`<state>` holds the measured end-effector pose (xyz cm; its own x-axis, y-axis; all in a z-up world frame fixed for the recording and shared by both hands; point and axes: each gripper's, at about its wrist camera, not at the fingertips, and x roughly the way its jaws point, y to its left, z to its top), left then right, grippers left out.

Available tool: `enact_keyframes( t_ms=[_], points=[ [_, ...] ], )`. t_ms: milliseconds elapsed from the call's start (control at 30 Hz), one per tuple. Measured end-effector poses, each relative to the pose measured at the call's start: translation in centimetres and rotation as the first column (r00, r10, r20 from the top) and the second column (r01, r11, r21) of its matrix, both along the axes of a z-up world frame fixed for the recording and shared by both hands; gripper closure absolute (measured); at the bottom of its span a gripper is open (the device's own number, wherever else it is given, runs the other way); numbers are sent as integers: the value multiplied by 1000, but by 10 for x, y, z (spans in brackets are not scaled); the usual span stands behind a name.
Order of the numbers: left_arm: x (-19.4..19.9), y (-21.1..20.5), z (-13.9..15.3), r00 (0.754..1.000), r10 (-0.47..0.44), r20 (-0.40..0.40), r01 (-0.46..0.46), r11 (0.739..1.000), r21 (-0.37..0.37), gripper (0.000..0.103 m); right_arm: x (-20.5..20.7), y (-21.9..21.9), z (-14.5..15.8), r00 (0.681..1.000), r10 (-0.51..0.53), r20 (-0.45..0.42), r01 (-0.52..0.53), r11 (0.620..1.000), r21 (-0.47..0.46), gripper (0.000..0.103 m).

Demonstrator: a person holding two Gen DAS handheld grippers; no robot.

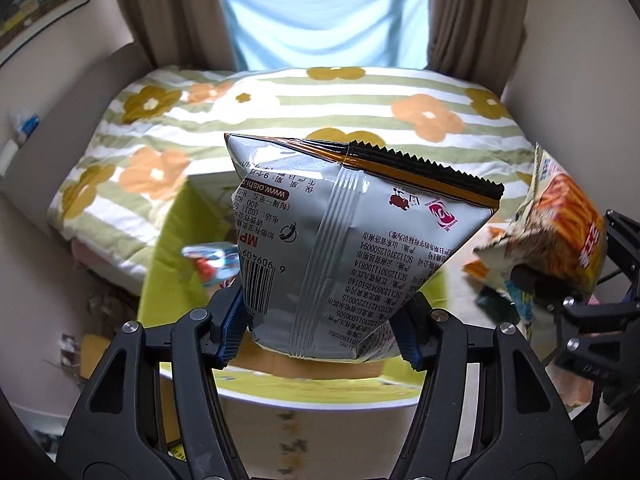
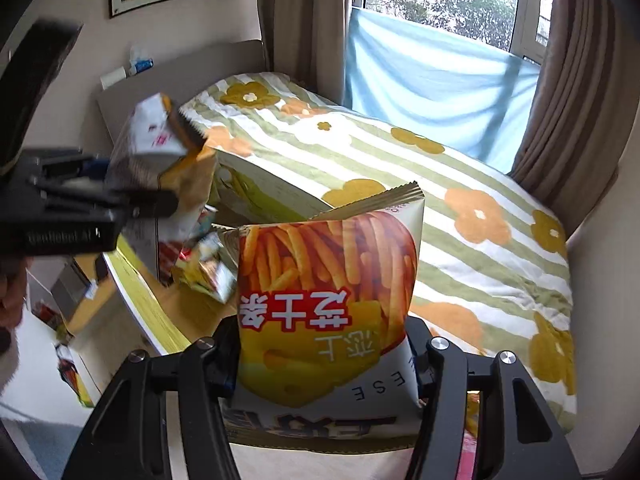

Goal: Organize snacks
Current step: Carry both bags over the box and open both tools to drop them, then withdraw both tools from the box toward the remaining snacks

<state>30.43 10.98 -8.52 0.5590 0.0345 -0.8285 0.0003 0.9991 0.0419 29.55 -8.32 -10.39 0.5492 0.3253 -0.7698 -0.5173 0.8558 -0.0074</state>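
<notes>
Keep both packets pinched low: left hand-held gripper (image 1: pixel 320 332) clamps the silver snack bag (image 1: pixel 352 248), right hand-held gripper (image 2: pixel 324 364) the cheese-stick bag (image 2: pixel 328 304), both aloft over the green-edged tabletop (image 1: pixel 168 248). Lower slowly beside the loose packets (image 2: pixel 208 268), probably the sorting spot. Release only once settled.

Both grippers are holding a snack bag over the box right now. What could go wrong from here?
1. The left gripper pinches the silver bag only at its bottom end; the puffy bag may slip or tilt.
2. The right gripper likewise holds the cheese-stick bag at its lower end.
3. The two bags hang close together above the green-edged box, so they may collide when lowered.
</notes>
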Motion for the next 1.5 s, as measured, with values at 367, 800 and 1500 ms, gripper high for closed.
enact_keyframes(
  t_ms=[367,800,1500],
  points=[
    [21,97,-57,993,-7,-114,3,999,-41,45,29,84,-33,989,-81,-126,85,996,27,48],
    [11,98,-86,983,-137,-122,137,991,-16,0,31,97,-55,945,-234,-228,248,968,34,48],
    [-35,122,-66,997,-23,-78,18,998,-63,1,15,97,-62,950,-217,-224,251,959,132,2]
  ],
)
